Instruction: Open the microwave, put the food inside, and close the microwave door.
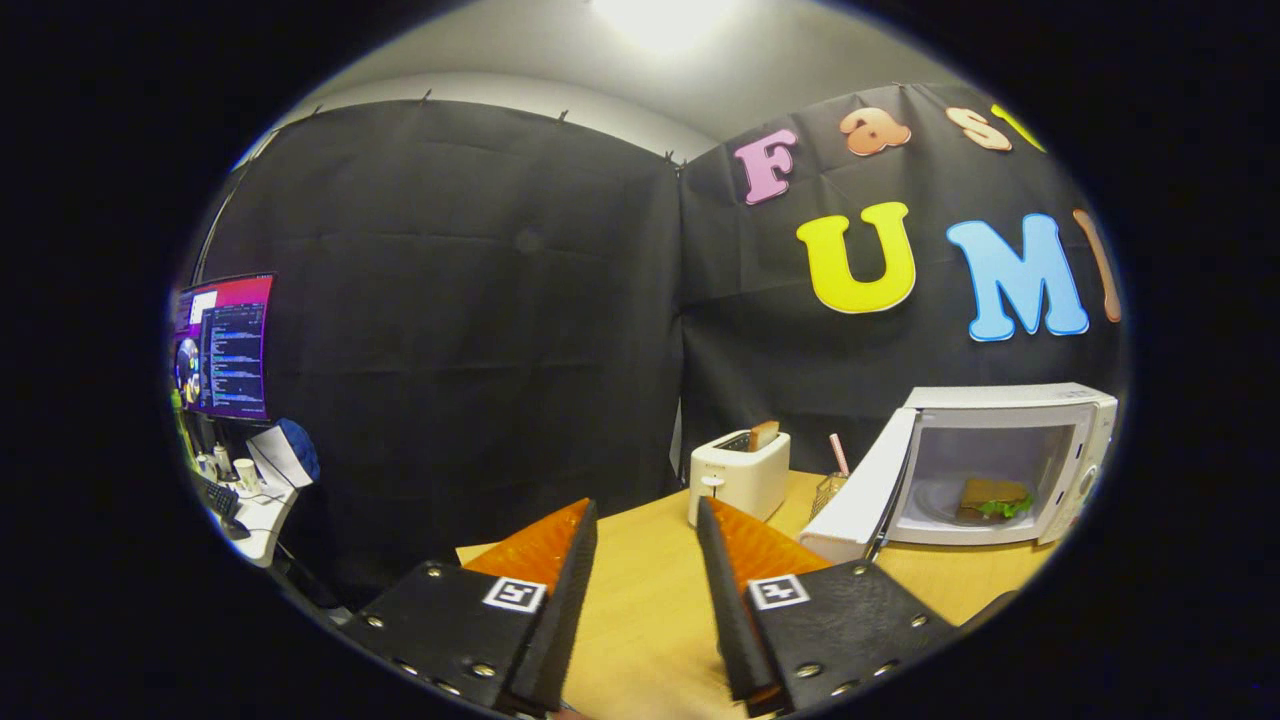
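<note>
Microwave (1005,465) at two o'clock of the spread, empty fingers (575,590) stands open with the sandwich (992,497) already inside, so its door (862,495) likely needs pushing shut next.

No writing or number can be read; the gripper (647,506), fingers spread apart and empty, bears near square black-and-white coded markers (515,594), left and right.

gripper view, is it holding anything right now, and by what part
Nothing is held: the gripper is open over the bare table.
</note>
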A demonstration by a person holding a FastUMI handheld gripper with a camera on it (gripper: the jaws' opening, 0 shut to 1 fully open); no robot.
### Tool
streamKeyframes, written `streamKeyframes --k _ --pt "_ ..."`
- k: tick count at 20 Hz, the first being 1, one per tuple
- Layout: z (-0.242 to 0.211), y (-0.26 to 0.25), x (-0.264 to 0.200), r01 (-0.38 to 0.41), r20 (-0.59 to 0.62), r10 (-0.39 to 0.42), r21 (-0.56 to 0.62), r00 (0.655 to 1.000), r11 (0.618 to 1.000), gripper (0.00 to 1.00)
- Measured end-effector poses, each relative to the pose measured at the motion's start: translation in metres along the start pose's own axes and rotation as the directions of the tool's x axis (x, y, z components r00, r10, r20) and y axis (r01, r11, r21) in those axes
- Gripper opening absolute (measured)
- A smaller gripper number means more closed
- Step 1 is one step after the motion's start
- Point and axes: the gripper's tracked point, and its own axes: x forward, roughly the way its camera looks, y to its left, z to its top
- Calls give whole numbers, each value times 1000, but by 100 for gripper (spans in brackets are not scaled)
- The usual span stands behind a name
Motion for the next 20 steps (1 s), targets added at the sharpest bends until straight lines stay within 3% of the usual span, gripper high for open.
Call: streamKeyframes --k 2,4,5,7,9,11,20 --pt "-25 2 10 10 -51 -11 -18 999 1000 33" --pt "-50 7 17 -3 -99 2 -14 995 1000 29" --pt "-58 -3 22 33 -116 -36 -30 993 999 29" --pt "-73 -23 21 106 -120 -113 -63 986 992 5" --pt "-83 -35 19 148 -131 -152 -41 980 988 9" --pt "-88 -37 16 140 -141 -139 -5 980 990 1" --pt "-74 -85 -24 262 -77 -267 -70 961 962 1"
